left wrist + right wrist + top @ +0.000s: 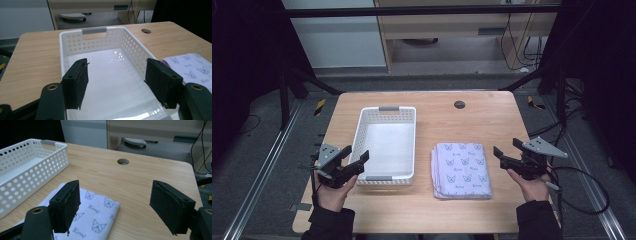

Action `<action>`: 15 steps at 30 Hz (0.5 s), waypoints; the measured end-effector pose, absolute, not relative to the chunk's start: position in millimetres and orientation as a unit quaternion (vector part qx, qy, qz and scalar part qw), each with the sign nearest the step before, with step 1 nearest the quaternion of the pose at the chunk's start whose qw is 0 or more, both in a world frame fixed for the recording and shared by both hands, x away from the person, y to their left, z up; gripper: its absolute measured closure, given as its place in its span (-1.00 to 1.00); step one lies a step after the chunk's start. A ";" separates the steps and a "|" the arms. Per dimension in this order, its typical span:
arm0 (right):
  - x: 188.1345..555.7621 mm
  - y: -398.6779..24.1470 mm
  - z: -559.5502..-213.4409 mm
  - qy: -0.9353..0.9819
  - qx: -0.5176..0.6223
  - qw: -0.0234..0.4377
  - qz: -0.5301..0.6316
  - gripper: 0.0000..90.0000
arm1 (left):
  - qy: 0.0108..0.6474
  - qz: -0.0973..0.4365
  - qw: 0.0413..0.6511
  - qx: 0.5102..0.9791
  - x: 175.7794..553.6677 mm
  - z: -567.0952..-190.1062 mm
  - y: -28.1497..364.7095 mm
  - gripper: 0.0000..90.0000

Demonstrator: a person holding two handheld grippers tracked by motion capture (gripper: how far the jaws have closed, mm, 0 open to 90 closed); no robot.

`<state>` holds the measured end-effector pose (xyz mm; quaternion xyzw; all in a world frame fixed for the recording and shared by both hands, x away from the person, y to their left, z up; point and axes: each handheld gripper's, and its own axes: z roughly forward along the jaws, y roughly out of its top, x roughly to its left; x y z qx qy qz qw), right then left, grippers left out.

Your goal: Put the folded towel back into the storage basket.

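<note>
A white perforated basket with grey handles stands left of the table's middle and holds nothing. To its right lies a folded pale cloth printed with small cat faces. My left gripper is open, held at the basket's near left corner, its jaws wide apart over the basket's near end. My right gripper is open too, just right of the cloth, with the cloth's far corner under its left jaw.
The wooden table has a round cable hole near its far edge. Bare wood lies in front of the cloth and basket. Cables and a desk stand on the floor beyond.
</note>
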<state>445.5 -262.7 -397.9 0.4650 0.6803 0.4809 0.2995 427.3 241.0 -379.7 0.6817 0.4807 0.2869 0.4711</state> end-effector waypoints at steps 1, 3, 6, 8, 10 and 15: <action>446.1 -262.3 -394.7 0.680 0.463 0.300 0.482 -0.46 | 0.478 0.288 0.472 0.683 427.3 -377.5 237.1 -0.24; 447.1 -261.5 -390.1 0.680 0.461 0.302 0.484 -0.46 | 0.472 0.288 0.475 0.685 427.1 -373.3 229.5 -0.24; 448.9 -261.3 -384.3 0.682 0.458 0.301 0.484 -0.46 | 0.462 0.286 0.479 0.690 426.3 -368.3 218.9 -0.24; 449.9 -261.0 -380.9 0.680 0.458 0.297 0.490 -0.46 | 0.455 0.284 0.481 0.693 426.6 -365.5 210.1 -0.24; 451.5 -260.6 -378.4 0.681 0.457 0.294 0.491 -0.46 | 0.450 0.281 0.482 0.698 427.0 -364.2 201.6 -0.24; 454.5 -260.1 -375.5 0.685 0.455 0.294 0.487 -0.46 | 0.438 0.275 0.484 0.706 427.6 -364.7 182.4 -0.23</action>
